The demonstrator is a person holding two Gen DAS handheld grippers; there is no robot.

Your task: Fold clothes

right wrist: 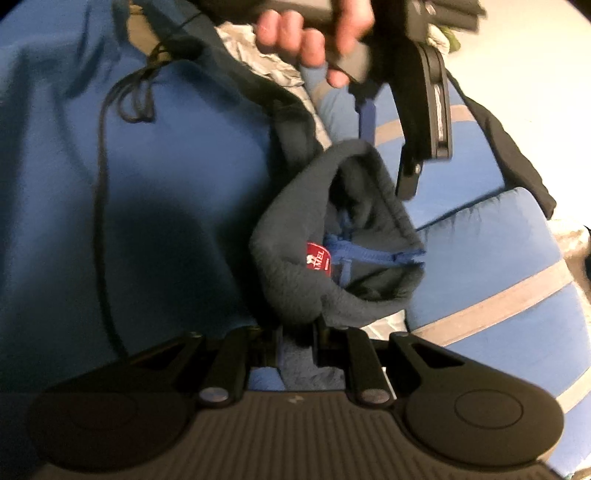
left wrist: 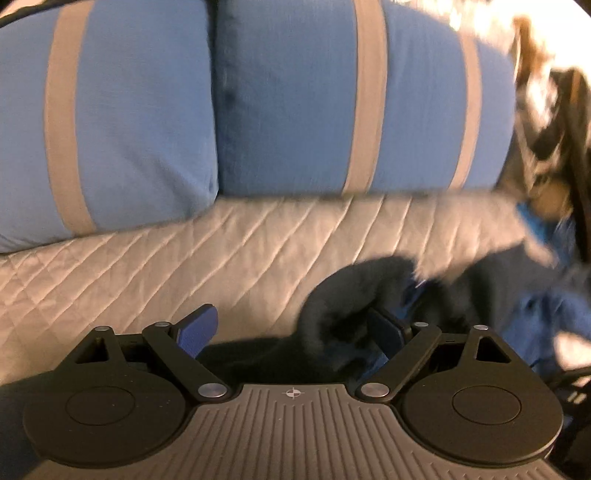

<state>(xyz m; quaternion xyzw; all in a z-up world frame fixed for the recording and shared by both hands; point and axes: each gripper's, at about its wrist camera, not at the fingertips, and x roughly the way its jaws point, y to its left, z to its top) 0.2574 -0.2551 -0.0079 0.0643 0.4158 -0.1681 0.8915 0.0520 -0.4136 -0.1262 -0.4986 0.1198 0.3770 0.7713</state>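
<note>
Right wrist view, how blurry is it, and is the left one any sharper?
Right wrist view: the hand at top is motion-smeared, the red label barely readable, and shadow darkens the blue jacket. Left wrist view: right edge streaked, blue cushions soft, edges bowed by the fisheye.

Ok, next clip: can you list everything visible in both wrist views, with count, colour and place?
Jacket: one, blue with dark fleece lining, spread left in the right wrist view.
Collar: one, dark fleece, red label inside, just ahead of the right gripper.
Drawcord: one, black, lying across the jacket.
Cushions: two, blue with grey stripes, at the sofa back.
Quilted cover: one, beige, over the seat.
Hand: one, holding the left gripper's handle.
Left gripper: open, blue fingers, at the collar.
Right gripper: shut on the jacket fabric.
</note>
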